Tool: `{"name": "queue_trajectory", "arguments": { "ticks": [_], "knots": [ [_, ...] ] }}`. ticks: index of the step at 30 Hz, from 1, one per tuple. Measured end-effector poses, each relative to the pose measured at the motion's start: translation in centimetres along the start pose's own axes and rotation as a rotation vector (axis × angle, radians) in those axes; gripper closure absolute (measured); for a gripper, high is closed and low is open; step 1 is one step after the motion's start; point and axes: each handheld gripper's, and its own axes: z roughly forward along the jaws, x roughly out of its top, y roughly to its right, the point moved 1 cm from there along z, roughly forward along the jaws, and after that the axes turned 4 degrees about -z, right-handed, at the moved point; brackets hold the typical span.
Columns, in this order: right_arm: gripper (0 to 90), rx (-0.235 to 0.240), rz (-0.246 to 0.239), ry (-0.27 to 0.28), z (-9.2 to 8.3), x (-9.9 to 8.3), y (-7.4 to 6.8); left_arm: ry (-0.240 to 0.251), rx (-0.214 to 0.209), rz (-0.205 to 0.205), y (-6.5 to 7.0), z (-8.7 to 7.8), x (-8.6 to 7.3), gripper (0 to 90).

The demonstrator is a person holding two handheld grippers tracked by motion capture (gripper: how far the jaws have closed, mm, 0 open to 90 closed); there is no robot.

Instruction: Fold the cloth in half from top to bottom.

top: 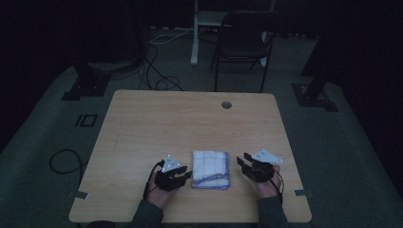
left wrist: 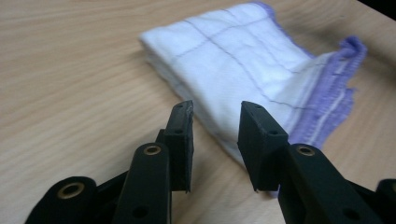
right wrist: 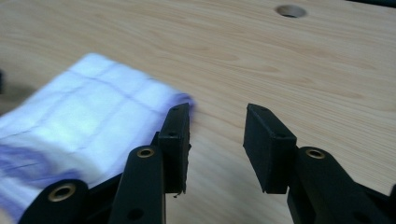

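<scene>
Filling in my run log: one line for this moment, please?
cloth: folded, on table | left gripper: open, beside cloth | right gripper: open, empty

No readable text, labels, brands or numbers anywhere. Folded cloth (top: 211,169) has only purple grid lines and a purple hem, no print. Both grippers' grey top plates are blank at this size, jaws unmarked black. Table (top: 190,118) is plain wood grain. Small square outline on the floor (top: 86,120) at left is a mark, not lettering. Room too dark to read anything further back
</scene>
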Motion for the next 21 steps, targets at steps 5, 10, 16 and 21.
{"name": "queue_trajectory", "arguments": {
  "ticks": [5,10,16,21],
  "knots": [
    [61.1,-0.015,0.066,-0.020,-0.1,-1.0,1.1,0.008,0.019,-0.007,-0.6,-0.4,-0.1,64.2],
    [60.1,0.094,0.120,-0.014,-0.3,-1.3,-1.4,-0.001,0.005,0.002,0.0,-0.2,-0.3,63.3],
    [57.4,0.187,0.041,-0.027,0.8,-1.1,-5.4,-0.018,-0.025,0.043,1.5,0.2,-0.5,62.3],
    [56.4,0.165,-0.019,-0.094,0.9,-1.9,-6.1,-0.037,-0.022,0.062,1.9,0.5,-0.9,62.1]
  ]
}}
